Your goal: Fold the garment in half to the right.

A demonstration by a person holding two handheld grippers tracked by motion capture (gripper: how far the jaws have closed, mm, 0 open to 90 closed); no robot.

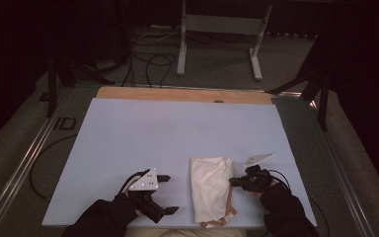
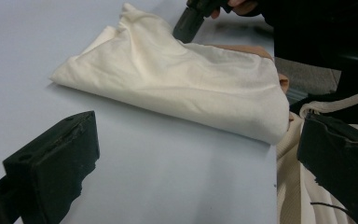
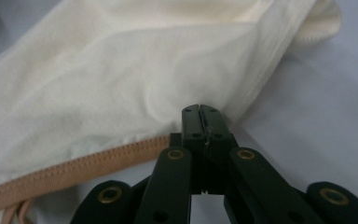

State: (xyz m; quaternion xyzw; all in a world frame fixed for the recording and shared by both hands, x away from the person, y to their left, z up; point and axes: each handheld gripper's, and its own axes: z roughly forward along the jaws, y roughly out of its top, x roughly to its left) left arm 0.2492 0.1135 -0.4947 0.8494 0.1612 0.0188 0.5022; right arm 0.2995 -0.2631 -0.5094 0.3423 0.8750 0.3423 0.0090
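A folded cream cloth (image 1: 209, 187) (image 2: 191, 88) (image 3: 121, 70) lies on the blue table top (image 1: 153, 133) near its front edge. A tan strap (image 3: 74, 170) (image 1: 222, 219) runs out from under it at the near end. My right gripper (image 1: 232, 181) (image 3: 200, 112) is at the cloth's right edge, jaws pressed together on the fabric, with creases running to the tips. It also appears in the left gripper view (image 2: 189, 23). My left gripper (image 1: 171, 193) (image 2: 196, 163) rests to the left of the cloth, jaws wide open and holding nothing.
A wooden strip (image 1: 177, 94) borders the table's far edge. Metal rails (image 1: 24, 158) run along both sides. Beyond the table stand a grey frame (image 1: 217, 34), cables on the floor (image 1: 148, 61) and dark tripod legs (image 1: 321, 84).
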